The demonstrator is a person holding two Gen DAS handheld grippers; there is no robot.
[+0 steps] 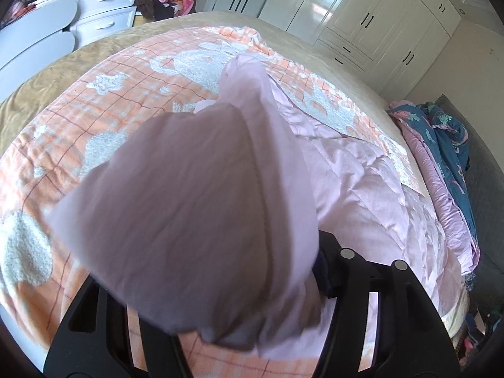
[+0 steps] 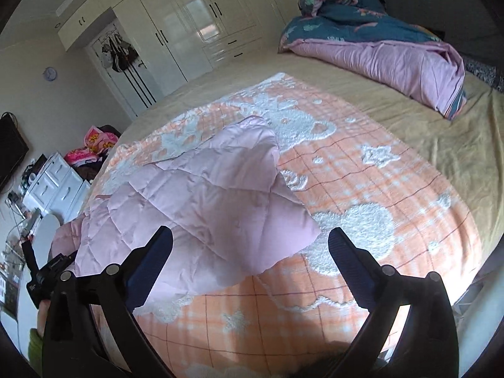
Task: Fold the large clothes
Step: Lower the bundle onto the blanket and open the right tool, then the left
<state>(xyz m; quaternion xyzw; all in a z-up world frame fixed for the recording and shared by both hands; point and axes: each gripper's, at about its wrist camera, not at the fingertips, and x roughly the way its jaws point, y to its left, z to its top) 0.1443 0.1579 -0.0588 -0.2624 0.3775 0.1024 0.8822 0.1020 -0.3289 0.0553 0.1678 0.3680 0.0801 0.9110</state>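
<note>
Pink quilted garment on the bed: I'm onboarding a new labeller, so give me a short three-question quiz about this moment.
1. True or false: the right gripper is clamped on the pink quilted garment.
2. What lies directly under the garment? A) bare floor B) orange checked blanket C) wardrobe shelf
3. Fill in: in the left wrist view, garment fabric drapes over the left gripper, hiding its ____.

Key: 1 false, its jaws stand wide open with nothing pressed between them; 2 B; 3 fingertips.

White wardrobe (image 2: 189, 22), rumpled duvet (image 2: 378, 50), perhaps dresser (image 1: 104, 9).
</note>
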